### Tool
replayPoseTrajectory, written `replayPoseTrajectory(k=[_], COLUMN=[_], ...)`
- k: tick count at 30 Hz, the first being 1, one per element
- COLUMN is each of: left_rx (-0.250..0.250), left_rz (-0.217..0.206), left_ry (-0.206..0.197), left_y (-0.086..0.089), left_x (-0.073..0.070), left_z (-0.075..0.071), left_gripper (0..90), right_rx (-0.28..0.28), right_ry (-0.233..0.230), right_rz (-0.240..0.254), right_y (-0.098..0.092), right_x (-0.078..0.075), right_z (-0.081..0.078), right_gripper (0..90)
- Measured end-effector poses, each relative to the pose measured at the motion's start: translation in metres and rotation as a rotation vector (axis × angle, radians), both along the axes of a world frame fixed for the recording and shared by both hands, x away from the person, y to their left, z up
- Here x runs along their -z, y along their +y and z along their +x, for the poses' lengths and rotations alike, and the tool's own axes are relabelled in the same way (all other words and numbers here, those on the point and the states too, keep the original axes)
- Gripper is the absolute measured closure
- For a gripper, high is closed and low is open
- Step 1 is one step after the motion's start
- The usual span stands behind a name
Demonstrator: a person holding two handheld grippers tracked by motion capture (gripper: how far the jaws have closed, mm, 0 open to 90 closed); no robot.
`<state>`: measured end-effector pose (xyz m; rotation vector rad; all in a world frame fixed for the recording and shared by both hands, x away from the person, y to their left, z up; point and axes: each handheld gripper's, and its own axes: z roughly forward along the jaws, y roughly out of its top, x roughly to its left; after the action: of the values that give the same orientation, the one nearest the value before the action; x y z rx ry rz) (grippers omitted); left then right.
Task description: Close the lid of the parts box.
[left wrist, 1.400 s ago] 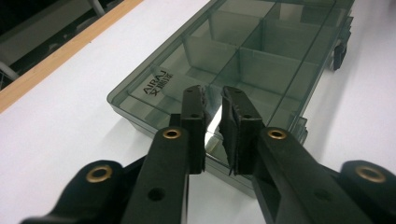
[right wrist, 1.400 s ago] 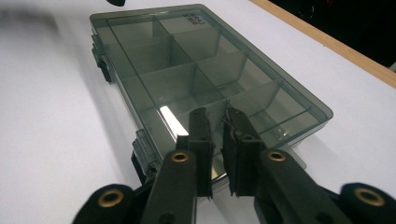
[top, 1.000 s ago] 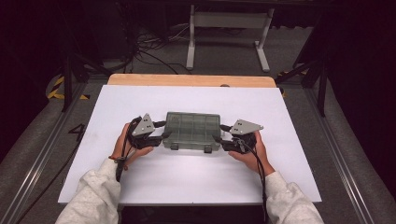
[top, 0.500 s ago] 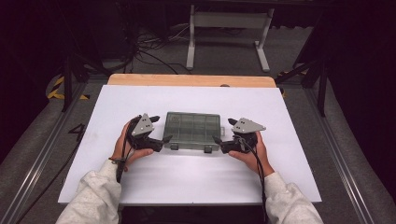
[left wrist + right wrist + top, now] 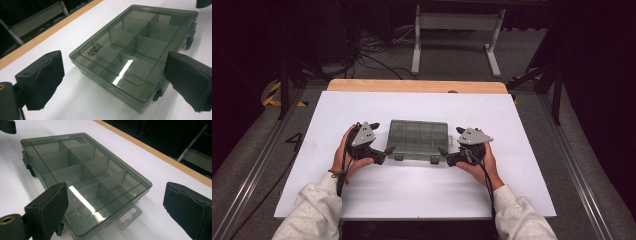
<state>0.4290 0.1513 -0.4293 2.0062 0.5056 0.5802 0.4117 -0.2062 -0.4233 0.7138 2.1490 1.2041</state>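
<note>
A smoky transparent compartment box lies shut on the white table, its dividers showing through the lid and its two latches facing the person. My left gripper is at the box's left end, and my right gripper is at its right end. In the left gripper view the box lies just ahead of the left gripper, whose pads stand wide apart and touch nothing. The right gripper view shows the same: the right gripper gapes around the box's near end with its hang tab. Both pairs of jaws have just been opening.
The white table top ends in a wooden strip at the far edge. Beyond it a metal stand and cables sit on the floor. Rails run along both sides.
Both pairs of jaws have spread wide and let go of the box's ends. The box and both hands stay where they were.
</note>
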Motion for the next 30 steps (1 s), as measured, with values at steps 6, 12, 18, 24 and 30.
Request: replayPoseTrajectory(k=[6, 12, 18, 24, 30], left_rx=[-0.010, -0.024, -0.047, -0.050, -0.058], left_rz=[-0.007, -0.018, -0.009, -0.015, -0.006], left_ry=[-0.012, -0.021, -0.026, -0.037, -0.029], left_y=[0.004, 0.011, 0.015, 0.022, 0.025], left_x=[-0.001, -0.001, 0.000, 0.000, 0.003], left_z=[-0.001, -0.003, -0.005, -0.010, -0.013], left_gripper=[3.7, 3.9, 4.2, 4.3, 4.5], right_rx=[0.015, 0.033, 0.053, 0.065, 0.075], right_ry=[-0.005, -0.012, -0.020, -0.035, -0.040], right_rz=[-0.002, 0.001, -0.001, -0.023, -0.026], right_y=[-0.004, -0.009, -0.015, -0.020, -0.025], right_x=[-0.001, -0.002, -0.003, -0.002, -0.003], right_z=[0.000, 0.000, -0.002, -0.004, -0.006], right_gripper=[6.8, 7.1, 7.1, 7.3, 7.3])
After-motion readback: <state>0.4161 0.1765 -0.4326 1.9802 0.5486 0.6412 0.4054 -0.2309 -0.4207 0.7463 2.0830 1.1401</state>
